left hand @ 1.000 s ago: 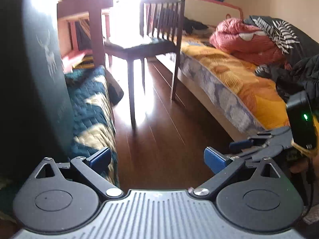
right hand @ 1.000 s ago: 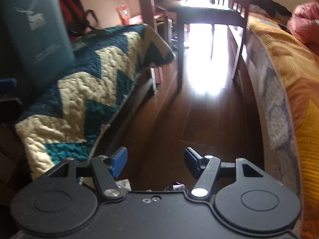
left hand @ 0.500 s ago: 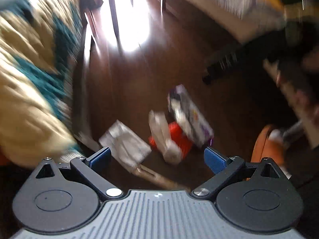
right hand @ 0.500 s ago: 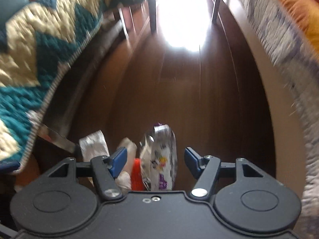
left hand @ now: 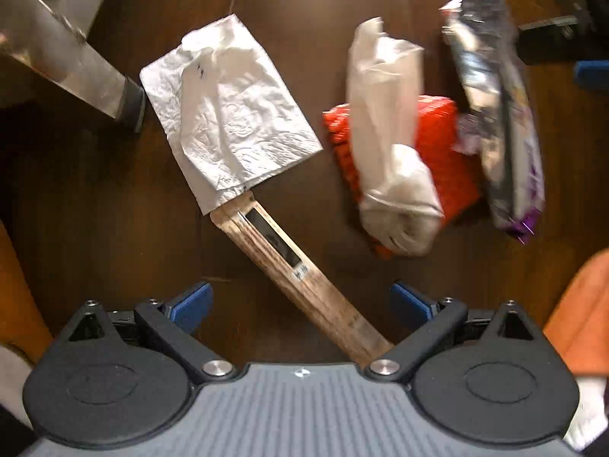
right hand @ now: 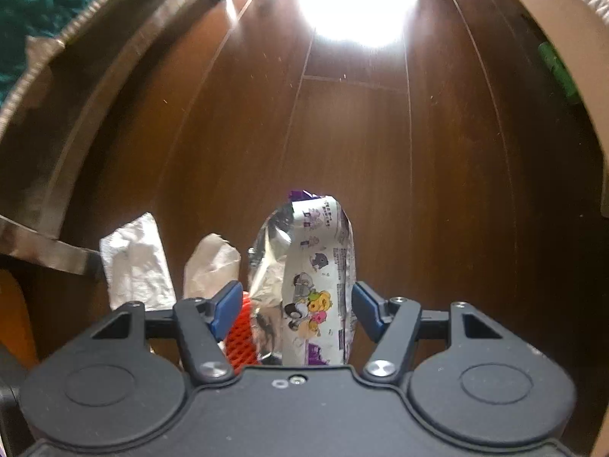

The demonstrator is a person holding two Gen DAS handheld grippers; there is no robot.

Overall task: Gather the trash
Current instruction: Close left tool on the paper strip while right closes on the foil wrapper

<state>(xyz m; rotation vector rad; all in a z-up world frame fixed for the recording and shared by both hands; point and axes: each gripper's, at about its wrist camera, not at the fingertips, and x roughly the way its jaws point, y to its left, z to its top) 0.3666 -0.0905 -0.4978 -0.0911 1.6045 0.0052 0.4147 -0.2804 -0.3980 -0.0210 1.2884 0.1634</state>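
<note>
A: On the dark wood floor, left to right: white napkin, its lower edge over a flat wooden stick; a pale crumpled bag on red foam netting; a foil snack wrapper. Left gripper hovers above the stick, jaws apart, empty.

B: Right gripper?

A: Also spread, nothing clamped; the wrapper sits between its fingers. Contact at the pads: cannot tell.

B: Step in hand?

A: Judged: approach before the first pickup. Next move calls for closing on the wrapper; thin foil may slip or crumple.
</note>
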